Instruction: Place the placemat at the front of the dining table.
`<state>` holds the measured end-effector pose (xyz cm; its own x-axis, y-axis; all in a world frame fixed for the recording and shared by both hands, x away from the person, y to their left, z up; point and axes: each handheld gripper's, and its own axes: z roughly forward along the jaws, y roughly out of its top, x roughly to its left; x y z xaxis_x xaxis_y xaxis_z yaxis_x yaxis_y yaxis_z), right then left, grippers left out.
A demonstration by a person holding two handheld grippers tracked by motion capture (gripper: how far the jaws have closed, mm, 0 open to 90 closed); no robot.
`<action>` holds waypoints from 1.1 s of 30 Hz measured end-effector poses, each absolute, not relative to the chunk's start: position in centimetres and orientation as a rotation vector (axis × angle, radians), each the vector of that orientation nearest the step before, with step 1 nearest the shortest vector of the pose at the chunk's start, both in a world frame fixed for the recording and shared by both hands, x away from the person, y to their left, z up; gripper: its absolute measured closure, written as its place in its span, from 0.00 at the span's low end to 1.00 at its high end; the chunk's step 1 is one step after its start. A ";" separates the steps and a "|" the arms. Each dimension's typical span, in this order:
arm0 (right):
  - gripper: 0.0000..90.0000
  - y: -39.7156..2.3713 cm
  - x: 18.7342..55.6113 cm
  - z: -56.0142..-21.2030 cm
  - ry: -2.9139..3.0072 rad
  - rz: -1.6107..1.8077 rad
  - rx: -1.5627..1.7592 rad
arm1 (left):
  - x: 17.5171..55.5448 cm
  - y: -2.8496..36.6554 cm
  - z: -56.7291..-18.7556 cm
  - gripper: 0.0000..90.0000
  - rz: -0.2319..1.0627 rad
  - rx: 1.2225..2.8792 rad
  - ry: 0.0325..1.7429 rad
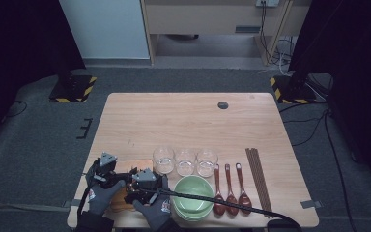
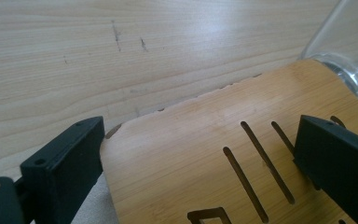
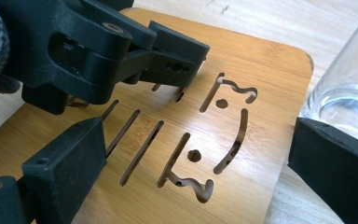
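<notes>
A bamboo board [image 3: 242,70] with cut-out slots and a cut-out figure lies flat at the table's front left [image 1: 136,165]. Both grippers hover low over it. My left gripper [image 2: 203,130] is open wide: its left jaw stands by the board's [image 2: 177,154] rounded corner and its right jaw is over the slots. Open as well, my right gripper [image 3: 198,135] spans the cut-out figure, and the left gripper's black jaws [image 3: 168,60] reach in just ahead of it. In the high view the left gripper [image 1: 107,171] and right gripper [image 1: 142,186] sit close together, held by gloved hands.
Three empty glasses [image 1: 185,162] stand in a row right behind the board; one glass [image 3: 349,93] is close by my right jaw. Stacked green bowls [image 1: 193,195], three brown spoons [image 1: 231,186] and dark chopsticks [image 1: 258,179] lie to the right. The table's [image 1: 183,121] far half is bare wood.
</notes>
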<state>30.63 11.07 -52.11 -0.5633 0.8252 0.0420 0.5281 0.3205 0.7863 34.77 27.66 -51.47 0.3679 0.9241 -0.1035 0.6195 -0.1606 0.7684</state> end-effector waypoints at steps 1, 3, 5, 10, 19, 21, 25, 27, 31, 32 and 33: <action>0.05 11.1 30.5 -51.8 2.217 1.119 1.205 | 34.7 27.6 -51.2 0.03 0.524 1.878 1.335; 0.05 11.0 30.4 -51.5 2.213 1.120 1.197 | 34.5 27.5 -50.7 0.03 0.540 1.870 1.324; 0.05 10.9 30.3 -51.1 2.205 1.125 1.190 | 34.5 27.4 -50.6 0.03 0.539 1.861 1.324; 0.05 10.8 30.1 -50.5 2.196 1.140 1.176 | 34.1 27.5 -49.8 0.03 0.543 1.843 1.317; 0.05 10.5 29.7 -48.8 2.169 1.175 1.142 | 33.5 27.3 -47.9 0.03 0.593 1.816 1.292; 0.05 10.5 29.6 -48.5 2.164 1.178 1.132 | 33.4 27.3 -47.5 0.03 0.597 1.813 1.286; 0.05 10.2 29.4 -47.3 2.137 1.198 1.114 | 33.4 27.1 -46.4 0.03 0.607 1.805 1.271; 0.05 10.1 29.4 -47.1 2.132 1.201 1.113 | 33.4 26.9 -45.9 0.03 0.608 1.799 1.261; 0.05 9.7 29.3 -46.0 2.106 1.210 1.101 | 33.5 26.5 -44.6 0.03 0.624 1.804 1.241; 0.05 9.6 29.3 -45.9 2.101 1.213 1.101 | 33.6 26.4 -44.3 0.03 0.633 1.808 1.236; 0.05 9.5 29.4 -45.4 2.090 1.222 1.098 | 33.6 26.3 -44.0 0.03 0.642 1.811 1.231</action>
<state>29.36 9.49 -45.39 -0.5641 0.8257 -0.0070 0.3988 0.2798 0.8733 33.55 26.32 -43.96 0.3886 0.9205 -0.0399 0.4942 -0.1717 0.8522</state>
